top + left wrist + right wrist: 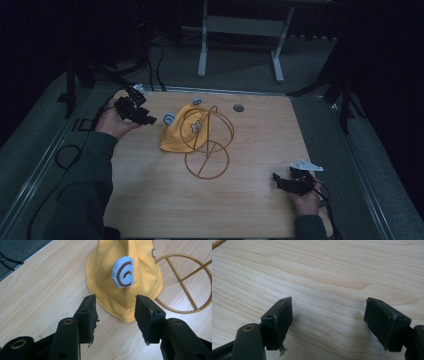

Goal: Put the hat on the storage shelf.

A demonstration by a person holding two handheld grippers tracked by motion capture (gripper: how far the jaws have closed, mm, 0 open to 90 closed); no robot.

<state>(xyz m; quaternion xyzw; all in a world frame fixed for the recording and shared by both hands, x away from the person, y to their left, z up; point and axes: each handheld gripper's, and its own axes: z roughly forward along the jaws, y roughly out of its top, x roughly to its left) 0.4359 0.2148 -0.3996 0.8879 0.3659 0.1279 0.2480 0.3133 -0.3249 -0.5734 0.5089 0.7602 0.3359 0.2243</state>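
the yellow bucket hat (pixel 125 280) drapes over a gold wire stand (pixel 207 145) mid-table. the left gripper (pixel 115 305) hovers just short of its brim, jaws half open and empty, apparently lined up to pinch it. the right gripper (pixel 328 312) rests wide open, empty, well apart.

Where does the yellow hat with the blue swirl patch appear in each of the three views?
High view: the yellow hat sits left of the table's centre, draped on the gold wire stand, just right of the left gripper.
Left gripper view: top centre, its brim between and beyond the open jaws, not touched.
Right gripper view: not in it; bare wooden table.
Shared landmark: the blue swirl patch, seen in the high and left gripper views.
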